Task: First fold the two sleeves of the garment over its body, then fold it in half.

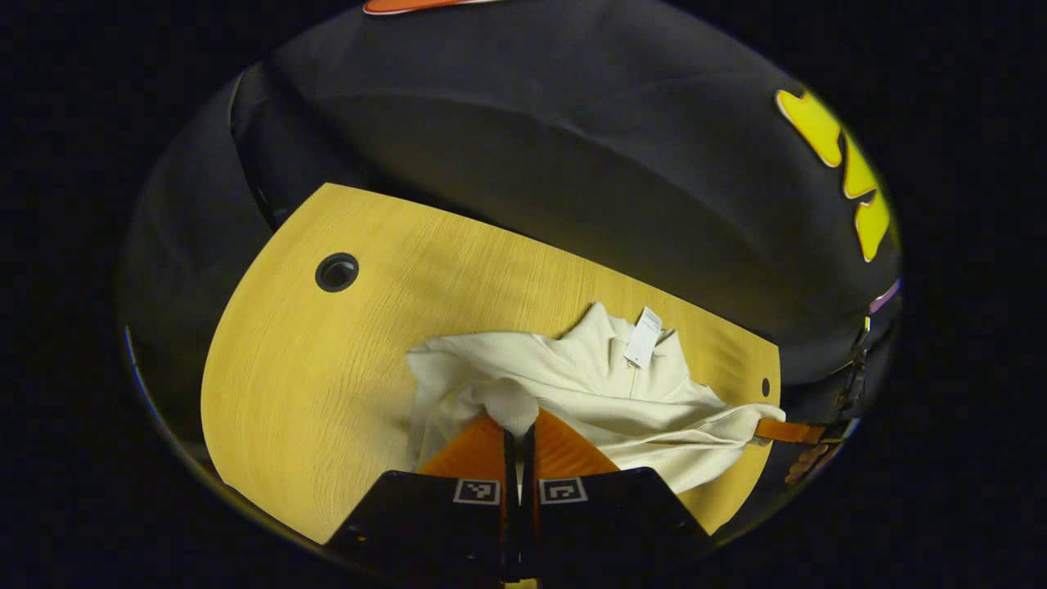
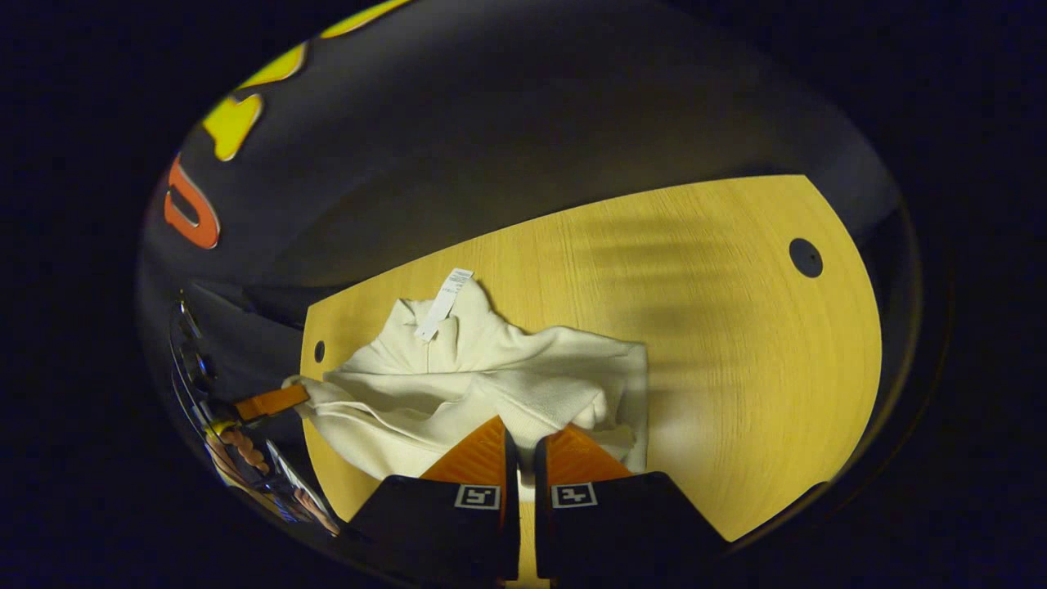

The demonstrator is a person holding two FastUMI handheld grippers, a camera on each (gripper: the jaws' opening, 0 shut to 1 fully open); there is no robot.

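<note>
Tag (image 1: pixel 644 336) print too small to read.

Bare surface (image 1: pixel 311 368) lies open beside the garment (image 1: pixel 589 384) in the left gripper view, broken by one round hole (image 1: pixel 336 272). In the right gripper view, open surface (image 2: pixel 752 360) spreads past the garment (image 2: pixel 491 376). The booth wall (image 1: pixel 532 147) closes the far edge.

Both grippers, left (image 1: pixel 520 432) and right (image 2: pixel 523 438), have fingers pinched together.

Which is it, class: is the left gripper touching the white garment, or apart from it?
Touching. In the left gripper view, the left gripper is closed on a bunched fold of the garment, fabric pinched between its fingertips.
</note>
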